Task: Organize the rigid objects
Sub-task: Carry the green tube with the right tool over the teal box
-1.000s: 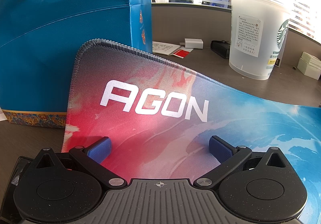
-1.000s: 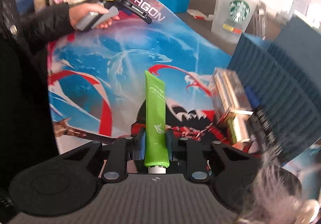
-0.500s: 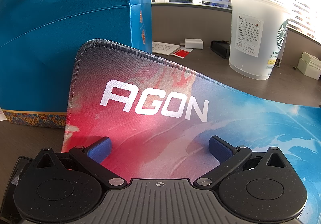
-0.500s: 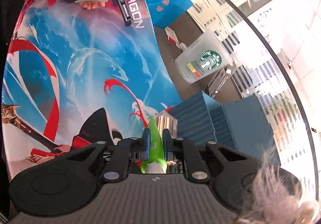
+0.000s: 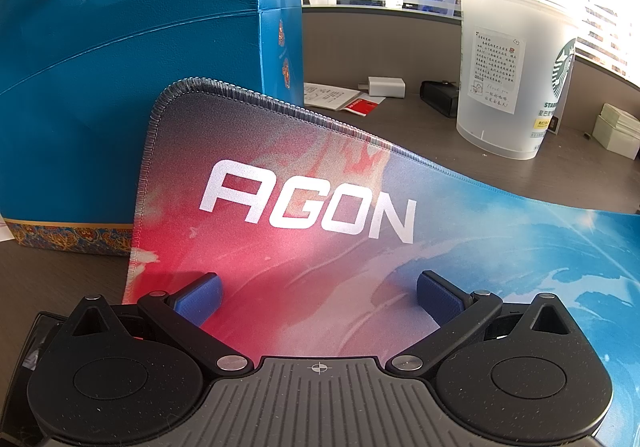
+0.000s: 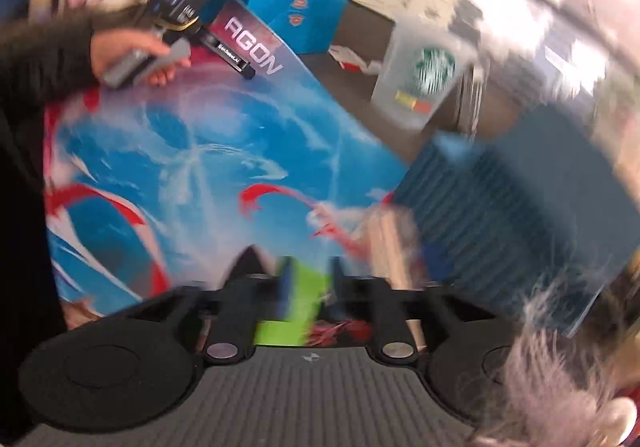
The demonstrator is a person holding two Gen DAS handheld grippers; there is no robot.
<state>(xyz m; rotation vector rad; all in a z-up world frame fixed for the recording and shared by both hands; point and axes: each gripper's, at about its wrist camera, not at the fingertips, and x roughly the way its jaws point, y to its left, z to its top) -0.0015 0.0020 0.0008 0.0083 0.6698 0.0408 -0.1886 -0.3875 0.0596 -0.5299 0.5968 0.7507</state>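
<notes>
The green tube (image 6: 294, 301) lies between the fingers of my right gripper (image 6: 308, 291), close to the palm, over the lower part of the printed desk mat (image 6: 208, 167). My jaws have just been opening; the picture is blurred by motion, so I cannot tell if the pads still press on the tube or stand a little away from it. Just to the right of the tube I see a gold-coloured box (image 6: 390, 243), also blurred, and behind it a dark blue ribbed box (image 6: 512, 215) that closes this side. To the left of the tube the mat is open and flat up to the person's dark sleeve (image 6: 44, 63). At the far corner of the mat my left gripper (image 5: 318, 299) stays with its jaws wide apart and nothing between them, only the mat surface with the word AGON under it. The stitched edge of the mat curves around this corner, and the blue gift bag (image 5: 132, 75) stands just behind it, near the edge. Beyond the far edge there is bare brown desk (image 5: 400, 127), then a frosted plastic cup (image 5: 512, 67), a white charger (image 5: 386, 86) and a small black device (image 5: 440, 97), all apart from the mat.
</notes>
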